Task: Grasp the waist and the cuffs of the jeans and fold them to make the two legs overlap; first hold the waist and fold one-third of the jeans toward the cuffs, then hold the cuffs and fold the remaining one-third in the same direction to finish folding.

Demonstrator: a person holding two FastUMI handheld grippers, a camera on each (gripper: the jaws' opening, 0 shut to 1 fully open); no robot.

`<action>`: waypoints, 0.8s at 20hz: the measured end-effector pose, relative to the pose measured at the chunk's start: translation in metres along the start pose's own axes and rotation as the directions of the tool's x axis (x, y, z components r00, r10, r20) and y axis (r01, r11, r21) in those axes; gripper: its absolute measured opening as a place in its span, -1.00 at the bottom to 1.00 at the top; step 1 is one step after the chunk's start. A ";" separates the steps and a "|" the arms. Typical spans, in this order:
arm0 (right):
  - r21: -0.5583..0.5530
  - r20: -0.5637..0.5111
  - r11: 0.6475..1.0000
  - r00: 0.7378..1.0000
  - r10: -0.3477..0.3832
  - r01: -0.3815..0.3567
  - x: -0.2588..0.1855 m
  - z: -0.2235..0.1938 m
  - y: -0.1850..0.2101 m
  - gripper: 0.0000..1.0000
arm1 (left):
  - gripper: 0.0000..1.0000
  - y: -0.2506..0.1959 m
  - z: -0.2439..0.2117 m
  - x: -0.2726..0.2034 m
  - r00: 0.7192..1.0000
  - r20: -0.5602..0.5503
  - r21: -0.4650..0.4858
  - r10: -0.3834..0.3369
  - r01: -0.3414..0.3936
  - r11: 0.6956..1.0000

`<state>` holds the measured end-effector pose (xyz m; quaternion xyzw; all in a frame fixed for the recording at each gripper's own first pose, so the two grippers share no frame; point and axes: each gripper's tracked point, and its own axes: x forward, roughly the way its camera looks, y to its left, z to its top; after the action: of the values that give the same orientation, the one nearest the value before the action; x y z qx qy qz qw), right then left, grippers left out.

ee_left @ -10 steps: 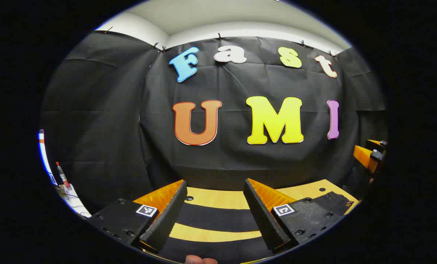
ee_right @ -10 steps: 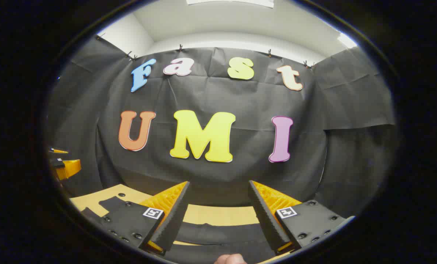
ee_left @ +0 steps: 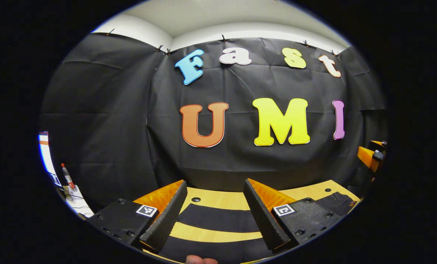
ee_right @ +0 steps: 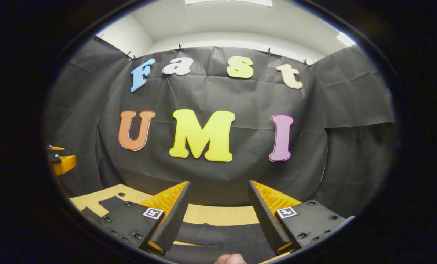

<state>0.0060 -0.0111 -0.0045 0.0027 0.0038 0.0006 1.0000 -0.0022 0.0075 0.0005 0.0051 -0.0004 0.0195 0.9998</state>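
1. Slight shift of view since earlier frame; jeans [ee_left: 218, 217] unmoved, flat on surface [ee_left: 218, 200].
2. Left tool [ee_left: 213, 209] and right tool [ee_right: 218, 212] wide, empty, above jeans.
3. Step: pre-grasp. Next: lower onto waist and cuffs.

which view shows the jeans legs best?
Left gripper view: the jeans lie as two dark leg bands across the table, with pale wood between them. Right gripper view shows dark cloth low between its open jaws, legs not distinct.

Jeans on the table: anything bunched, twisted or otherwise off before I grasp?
Nothing stands out. The dark jeans lie flat on the wooden table, legs apart with wood between them. Both the left gripper and right gripper hang open above the fabric.
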 end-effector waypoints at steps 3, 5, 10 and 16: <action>0.005 -0.010 1.000 1.000 -0.006 0.006 0.001 -0.004 -0.005 0.92 | 0.98 -0.001 0.001 -0.001 1.000 0.008 -0.006 -0.001 0.001 1.000; 0.004 -0.015 1.000 1.000 -0.019 0.019 0.000 -0.005 -0.013 0.86 | 0.98 0.003 -0.004 -0.001 1.000 -0.003 -0.010 0.006 -0.006 1.000; -0.005 -0.052 0.998 0.996 -0.068 0.067 -0.003 -0.020 -0.041 0.92 | 0.98 0.002 -0.020 0.005 0.999 -0.042 0.003 -0.002 0.002 1.000; 0.007 -0.164 0.984 0.970 -0.177 0.181 -0.004 -0.058 -0.110 0.86 | 0.98 0.035 -0.065 0.006 0.986 -0.153 -0.025 0.062 -0.067 0.997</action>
<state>0.0016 -0.1211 -0.0630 0.0131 0.0857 -0.0893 0.9922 0.0027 0.0437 -0.0640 -0.0115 0.0754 0.0522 0.9957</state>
